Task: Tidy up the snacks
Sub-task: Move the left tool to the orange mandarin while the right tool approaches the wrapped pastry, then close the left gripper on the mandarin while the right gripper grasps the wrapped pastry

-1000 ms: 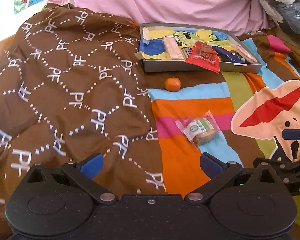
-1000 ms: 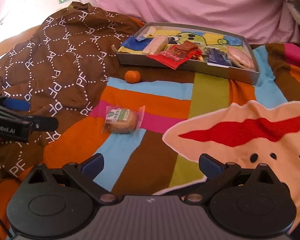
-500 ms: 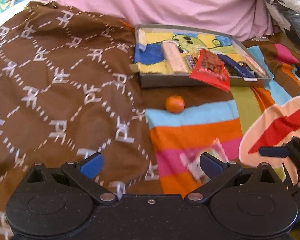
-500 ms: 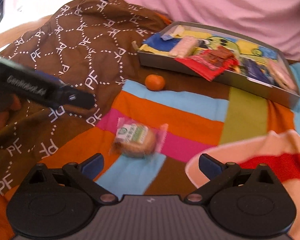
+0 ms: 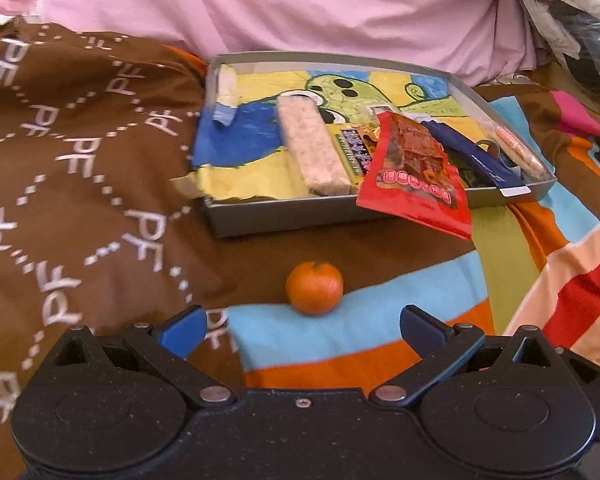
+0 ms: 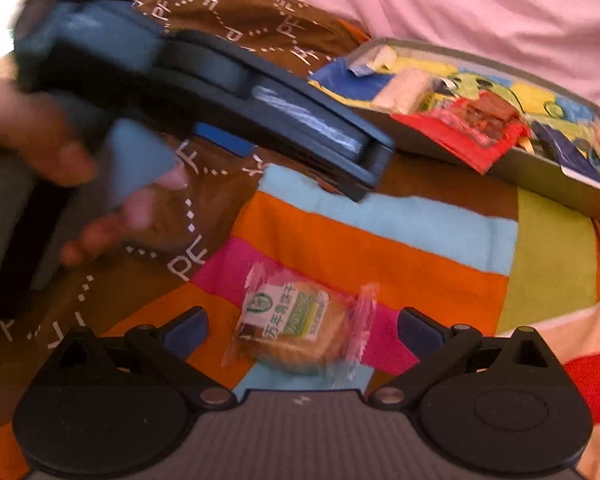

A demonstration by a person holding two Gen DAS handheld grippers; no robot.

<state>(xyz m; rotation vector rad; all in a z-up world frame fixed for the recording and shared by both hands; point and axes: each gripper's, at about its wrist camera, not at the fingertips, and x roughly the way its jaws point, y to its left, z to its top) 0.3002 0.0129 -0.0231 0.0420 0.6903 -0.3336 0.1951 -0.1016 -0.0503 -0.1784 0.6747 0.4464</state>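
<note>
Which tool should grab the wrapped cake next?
Right. The right tool is open with the wrapped cake between its fingers; the left tool faces the orange instead.

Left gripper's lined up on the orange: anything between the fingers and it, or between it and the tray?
Nothing visible blocks either leg. The left gripper is open, with the orange lying on bare blanket just ahead of its fingertips. Between the orange and the tray is only brown fabric; a red snack packet overhangs the tray's near rim, off to the right.
</note>
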